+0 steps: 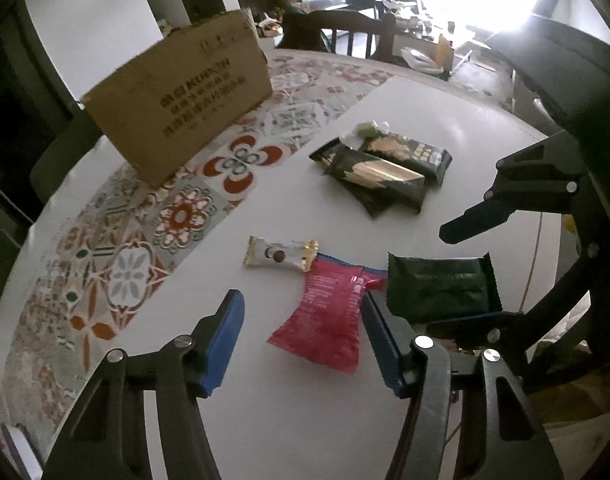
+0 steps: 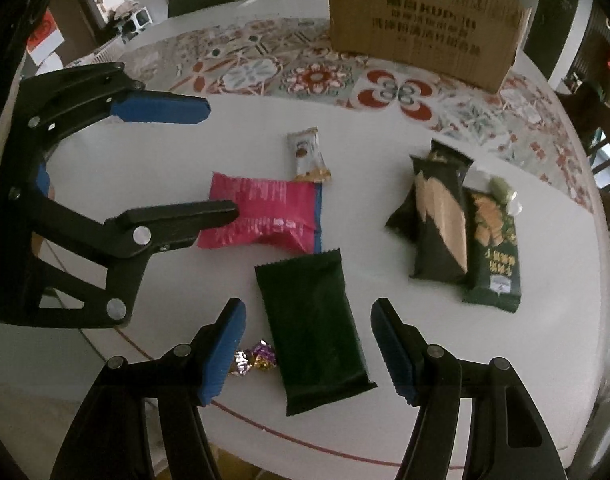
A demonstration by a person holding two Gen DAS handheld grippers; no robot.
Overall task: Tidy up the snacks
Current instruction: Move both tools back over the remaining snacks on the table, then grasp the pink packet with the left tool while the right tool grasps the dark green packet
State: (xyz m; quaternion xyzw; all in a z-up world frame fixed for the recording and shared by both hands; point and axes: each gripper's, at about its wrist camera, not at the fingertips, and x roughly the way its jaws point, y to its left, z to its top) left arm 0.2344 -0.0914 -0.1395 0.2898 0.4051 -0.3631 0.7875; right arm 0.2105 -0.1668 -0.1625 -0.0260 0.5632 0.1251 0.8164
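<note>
Snacks lie on a white round table. A pink packet lies between the fingers of my open left gripper, just ahead of its tips; it also shows in the right wrist view. A dark green packet lies between the fingers of my open right gripper and shows in the left wrist view. A small white candy bar lies beyond the pink packet. A pile of dark packets lies farther off. Both grippers are empty.
A cardboard box stands on the patterned tablecloth at the far side; it shows in the right wrist view. Small foil-wrapped candies lie by my right gripper's left finger. Chairs stand beyond the table.
</note>
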